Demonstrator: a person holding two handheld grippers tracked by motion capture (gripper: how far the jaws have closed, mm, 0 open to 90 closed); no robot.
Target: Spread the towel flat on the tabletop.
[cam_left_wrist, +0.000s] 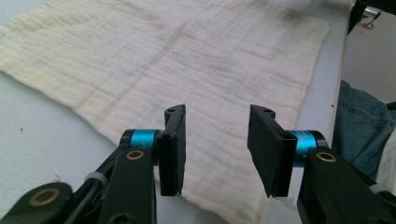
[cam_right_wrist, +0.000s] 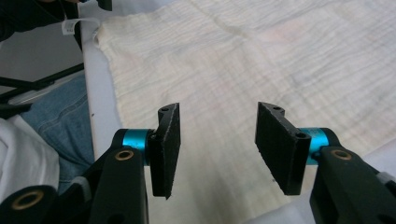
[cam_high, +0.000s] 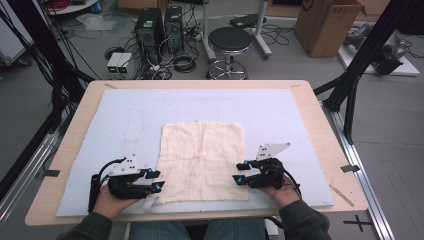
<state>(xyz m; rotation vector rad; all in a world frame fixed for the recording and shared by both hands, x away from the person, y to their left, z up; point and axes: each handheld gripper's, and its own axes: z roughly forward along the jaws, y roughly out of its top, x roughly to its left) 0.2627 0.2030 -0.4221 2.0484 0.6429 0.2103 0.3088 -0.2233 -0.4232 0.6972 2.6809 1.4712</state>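
Now flat cloth (cam_high: 202, 161) spread mid-bench (cam_high: 310, 100), unfolded. Left gripper (cam_high: 155, 180) and right gripper (cam_high: 238, 171) at near corners, jaws half open, holding nothing. Probably folding yet to start.

Grey floor (cam_high: 280, 65): black stool (cam_high: 229, 41), two PC towers (cam_high: 159, 27), cable tangle (cam_high: 175, 62), cardboard box (cam_high: 327, 22) behind wood surface (cam_high: 320, 115).

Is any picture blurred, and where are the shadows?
High view: soft overall, even light, faint shadows under both grippers. Left gripper view: jaws sharp, cloth weave clear nearby, hazier far off. Right gripper view: the same, with bright glare on the far cloth.
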